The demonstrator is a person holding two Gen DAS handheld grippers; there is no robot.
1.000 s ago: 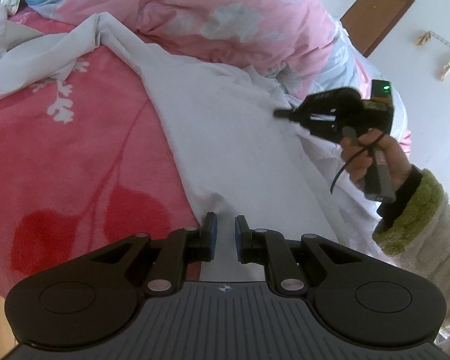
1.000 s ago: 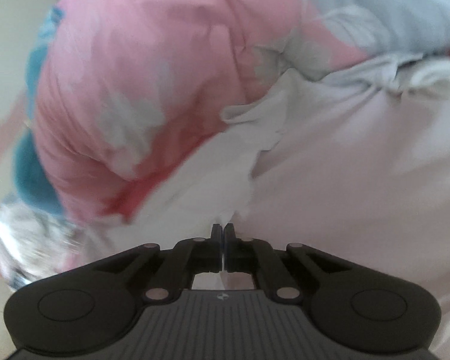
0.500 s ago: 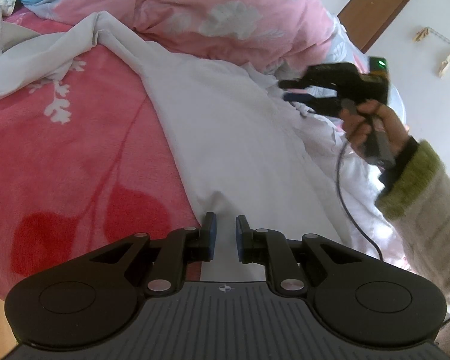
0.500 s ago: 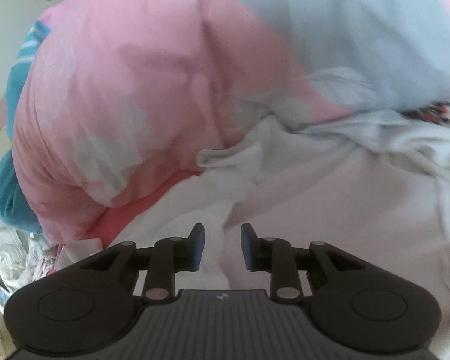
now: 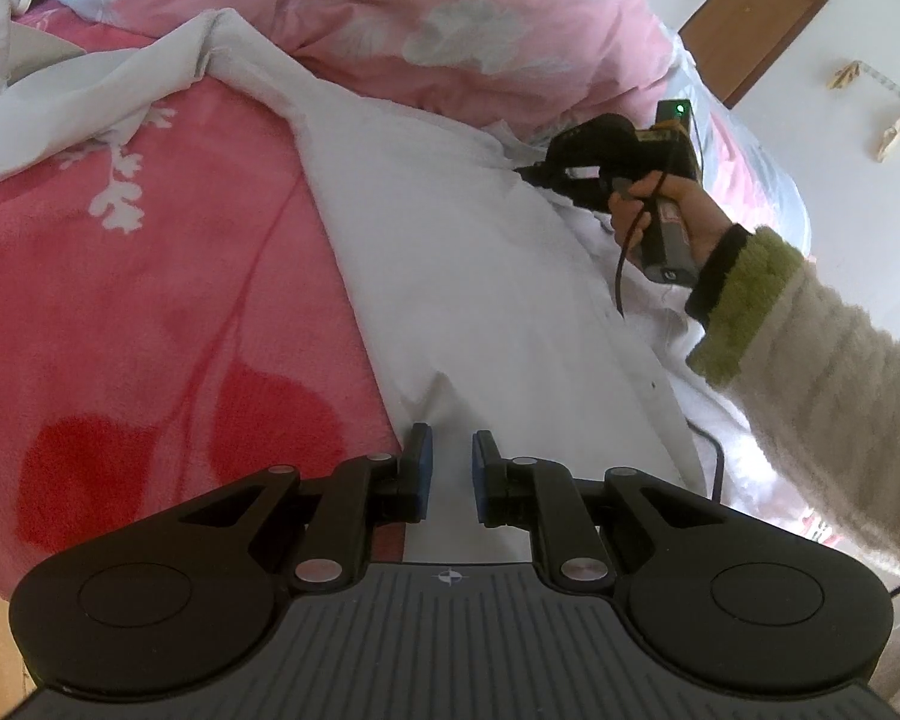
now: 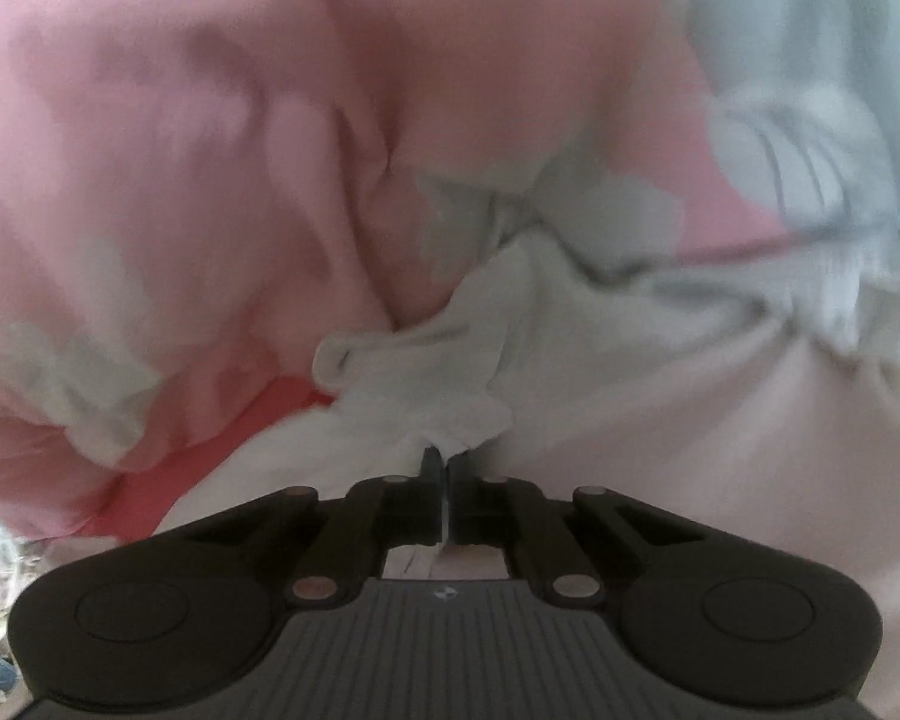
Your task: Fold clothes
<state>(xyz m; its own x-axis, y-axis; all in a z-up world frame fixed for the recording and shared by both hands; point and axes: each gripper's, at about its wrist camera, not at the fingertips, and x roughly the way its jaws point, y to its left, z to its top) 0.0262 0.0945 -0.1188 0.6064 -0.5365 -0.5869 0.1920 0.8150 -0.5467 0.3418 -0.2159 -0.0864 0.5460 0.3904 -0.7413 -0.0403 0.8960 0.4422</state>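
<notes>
To the left of the left gripper's (image 5: 448, 456) fingers spreads a pink blanket (image 5: 150, 276) with red and white leaf prints. Beyond the fingers and a little to their right lies the white garment (image 5: 450, 240), stretched out from just under the blue pads toward a pink quilt (image 5: 450, 12) heaped past it. The left fingers stand slightly parted above the garment's near hem, and whether any cloth is caught between them cannot be told. Farther right, well ahead of those fingers, a hand (image 5: 684, 210) in a fuzzy sleeve (image 5: 822, 360) holds the right gripper (image 6: 444, 462), whose tips rest on the garment's far edge. In the right wrist view its fingers are clenched on a bunched fold of the white garment (image 6: 426, 384), with the pink quilt (image 6: 240, 150) directly ahead of them.
</notes>
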